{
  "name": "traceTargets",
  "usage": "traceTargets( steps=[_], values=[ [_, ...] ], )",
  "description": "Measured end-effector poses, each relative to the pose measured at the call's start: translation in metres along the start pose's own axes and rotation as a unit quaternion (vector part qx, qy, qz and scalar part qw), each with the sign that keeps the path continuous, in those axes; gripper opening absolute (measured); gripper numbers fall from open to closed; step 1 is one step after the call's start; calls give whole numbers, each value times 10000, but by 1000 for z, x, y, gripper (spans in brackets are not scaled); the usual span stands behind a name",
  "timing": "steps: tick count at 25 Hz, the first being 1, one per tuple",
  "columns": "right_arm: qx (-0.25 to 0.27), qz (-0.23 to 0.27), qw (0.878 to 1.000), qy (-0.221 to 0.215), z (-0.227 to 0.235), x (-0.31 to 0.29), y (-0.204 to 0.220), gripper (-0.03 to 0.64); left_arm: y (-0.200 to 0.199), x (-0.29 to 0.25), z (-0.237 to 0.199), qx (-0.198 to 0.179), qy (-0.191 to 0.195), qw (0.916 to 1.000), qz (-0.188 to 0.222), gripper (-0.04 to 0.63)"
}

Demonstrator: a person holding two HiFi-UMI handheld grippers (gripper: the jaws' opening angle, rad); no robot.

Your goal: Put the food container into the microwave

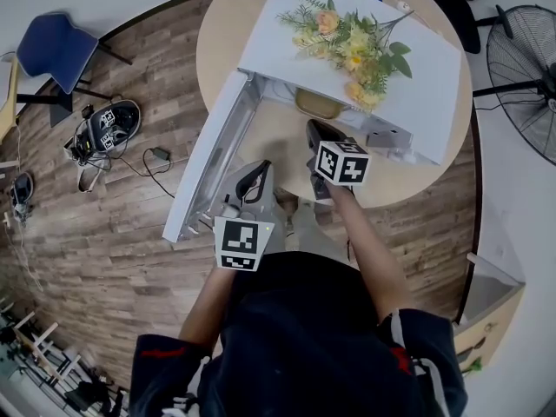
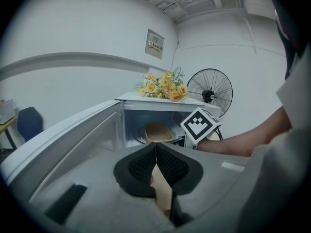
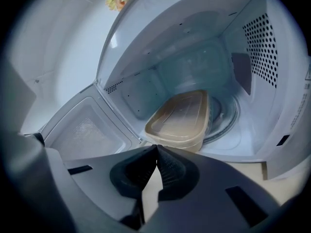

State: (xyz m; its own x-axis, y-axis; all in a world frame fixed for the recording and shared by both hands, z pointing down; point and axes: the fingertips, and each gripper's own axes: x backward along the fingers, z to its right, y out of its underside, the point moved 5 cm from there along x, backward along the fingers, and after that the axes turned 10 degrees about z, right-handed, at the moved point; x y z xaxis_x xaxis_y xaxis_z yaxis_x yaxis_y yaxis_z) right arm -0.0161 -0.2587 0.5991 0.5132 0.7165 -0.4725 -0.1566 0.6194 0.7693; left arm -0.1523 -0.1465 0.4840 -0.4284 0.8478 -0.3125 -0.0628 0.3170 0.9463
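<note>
Right claw (image 3: 156,150), pressed together empty, faces the food container (image 3: 182,118) on a turntable (image 3: 229,114) unseen from above.

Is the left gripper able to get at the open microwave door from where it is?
Probably yes: the left gripper, jaws shut, hangs just beside the open door, with nothing in the way.

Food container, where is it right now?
In the right gripper view the food container sits inside the open microwave, partly on its turntable, just beyond the shut right claw.
</note>
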Motion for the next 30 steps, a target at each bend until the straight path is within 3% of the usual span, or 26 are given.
traceTargets(
  steps=[18, 24, 30],
  values=[
    [320, 45, 9990, 295, 24, -18, -17, 11, -1, -10, 3, 47, 43, 10000, -21, 17],
    [466, 45, 9988, 151, 14, -1, -15, 11, -6, -6, 1, 67, -9, 10000, 52, 17],
    [1062, 166, 9940, -226, -15, 28, -22, 11, -16, 2, 6, 32, -23, 9998, 206, 17]
  ],
)
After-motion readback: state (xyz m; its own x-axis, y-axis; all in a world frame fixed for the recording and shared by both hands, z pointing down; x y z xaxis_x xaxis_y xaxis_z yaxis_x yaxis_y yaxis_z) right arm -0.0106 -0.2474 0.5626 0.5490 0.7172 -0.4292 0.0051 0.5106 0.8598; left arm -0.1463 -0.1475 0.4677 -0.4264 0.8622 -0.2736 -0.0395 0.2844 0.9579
